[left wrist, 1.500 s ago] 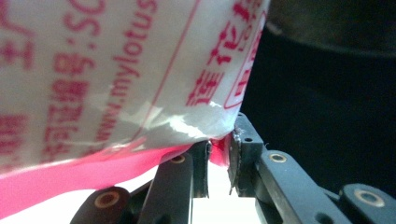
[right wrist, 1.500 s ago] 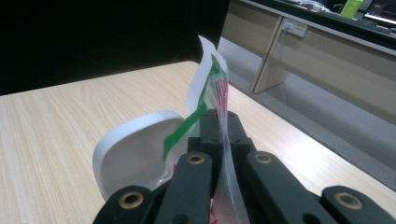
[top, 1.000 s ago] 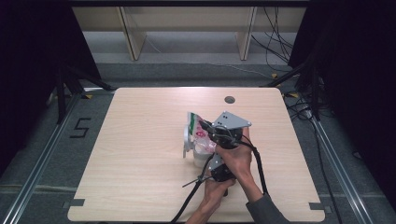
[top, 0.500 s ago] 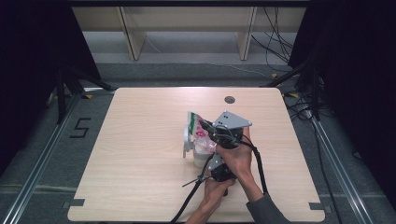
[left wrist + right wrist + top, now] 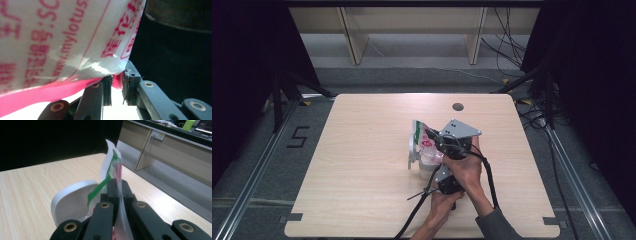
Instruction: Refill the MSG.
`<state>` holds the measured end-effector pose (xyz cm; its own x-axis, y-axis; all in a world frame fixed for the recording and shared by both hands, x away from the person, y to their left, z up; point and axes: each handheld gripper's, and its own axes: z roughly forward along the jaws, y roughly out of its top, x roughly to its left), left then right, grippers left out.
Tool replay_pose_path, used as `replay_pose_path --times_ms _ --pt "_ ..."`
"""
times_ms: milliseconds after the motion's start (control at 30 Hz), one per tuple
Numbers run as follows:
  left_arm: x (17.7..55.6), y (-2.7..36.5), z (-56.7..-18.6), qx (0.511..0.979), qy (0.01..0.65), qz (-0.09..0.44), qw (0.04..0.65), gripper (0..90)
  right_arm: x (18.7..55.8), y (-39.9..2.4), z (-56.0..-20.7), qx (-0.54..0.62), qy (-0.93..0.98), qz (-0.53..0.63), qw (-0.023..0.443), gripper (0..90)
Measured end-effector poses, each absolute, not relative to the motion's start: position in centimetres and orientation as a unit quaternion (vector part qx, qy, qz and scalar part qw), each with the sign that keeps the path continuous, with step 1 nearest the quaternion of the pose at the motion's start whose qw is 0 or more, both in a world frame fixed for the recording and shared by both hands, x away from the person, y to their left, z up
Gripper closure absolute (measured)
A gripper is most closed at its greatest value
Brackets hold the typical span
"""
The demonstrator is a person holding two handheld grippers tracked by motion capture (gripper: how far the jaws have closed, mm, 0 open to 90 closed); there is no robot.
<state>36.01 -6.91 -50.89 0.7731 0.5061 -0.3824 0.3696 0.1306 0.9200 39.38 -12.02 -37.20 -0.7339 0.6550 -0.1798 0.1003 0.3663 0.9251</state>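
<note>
Your pale wood counter (image 5: 362,165) sits in a dark-curtained room. Right of its middle, a printed plastic bag (image 5: 424,140) stands in a white cup (image 5: 418,161), its long axis upright. Your left tool (image 5: 117,85), nearer you and below, pinches the bag's pink lower edge. Your right tool (image 5: 117,192) clamps its upper film, so any pull runs vertically.

Overhead table (image 5: 362,200); two close claw-mounted views

My left gripper (image 5: 116,85) jaws pinch the pink bottom seam of a white, red-printed bag (image 5: 62,37) spreading toward 11 o'clock
</note>
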Motion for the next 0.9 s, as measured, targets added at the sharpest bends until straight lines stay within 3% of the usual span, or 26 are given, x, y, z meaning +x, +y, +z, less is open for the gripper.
replay_pose_path --times_ms 900 --pt "36.03 -6.85 -50.92 0.66 0.332 0.052 0.672 79.3 39.41 -12.21 -37.03 0.242 0.781 0.511 0.265 90.0"
